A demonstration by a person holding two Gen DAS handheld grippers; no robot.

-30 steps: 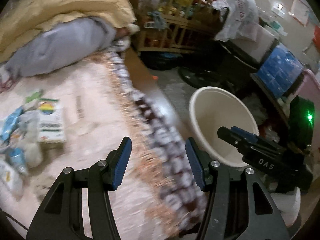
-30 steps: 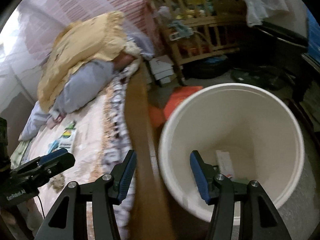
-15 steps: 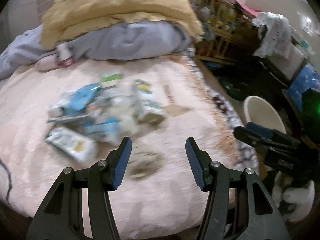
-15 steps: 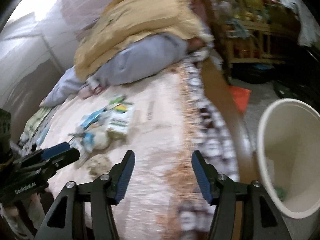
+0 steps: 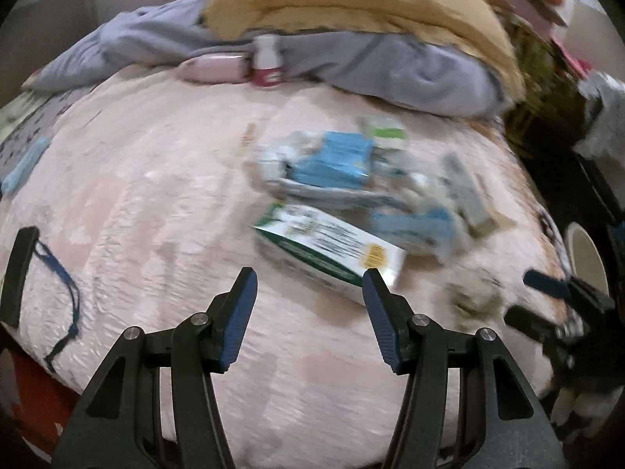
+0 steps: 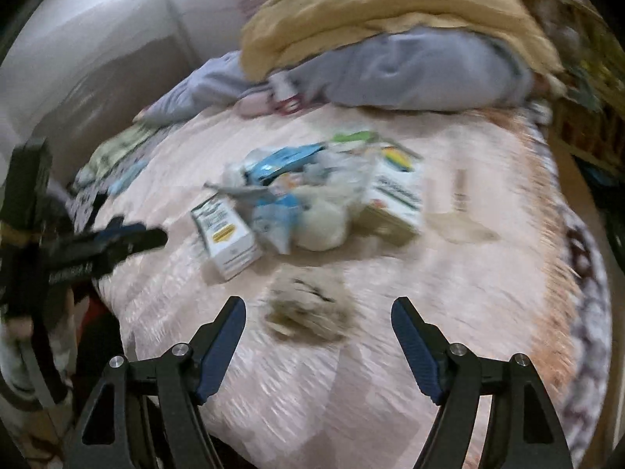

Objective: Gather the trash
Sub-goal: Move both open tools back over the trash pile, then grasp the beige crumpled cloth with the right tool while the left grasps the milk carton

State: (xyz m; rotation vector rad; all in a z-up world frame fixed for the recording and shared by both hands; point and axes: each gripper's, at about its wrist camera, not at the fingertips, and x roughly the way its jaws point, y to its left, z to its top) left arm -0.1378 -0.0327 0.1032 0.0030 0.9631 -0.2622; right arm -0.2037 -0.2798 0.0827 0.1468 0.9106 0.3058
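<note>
A heap of trash lies on the pink blanket [image 5: 156, 195]: a white-and-green carton [image 5: 332, 254], blue packets [image 5: 336, 160] and crumpled wrappers. My left gripper [image 5: 308, 285] hovers open just short of the carton, nothing between its fingers. In the right wrist view the same carton [image 6: 224, 230] sits left of a white wad [image 6: 324, 222] and a second box [image 6: 394, 195]. A brownish crumpled wad [image 6: 308, 308] lies just ahead of my right gripper [image 6: 318, 312], whose jaws are opening with nothing pressed between them. The white bin's rim [image 5: 586, 258] shows at the far right.
Grey and yellow bedding [image 5: 351, 31] is piled at the back, with a small red-and-white bottle [image 5: 267, 62] and a pink item [image 5: 211, 68] against it. A black strap with a blue cord [image 5: 39, 273] lies at the left. The bed edge [image 6: 578, 273] drops off at the right.
Both grippers swung left from the white bin to over the bed and the trash heap. The right gripper's jaws have widened; the left's gap is unchanged.
</note>
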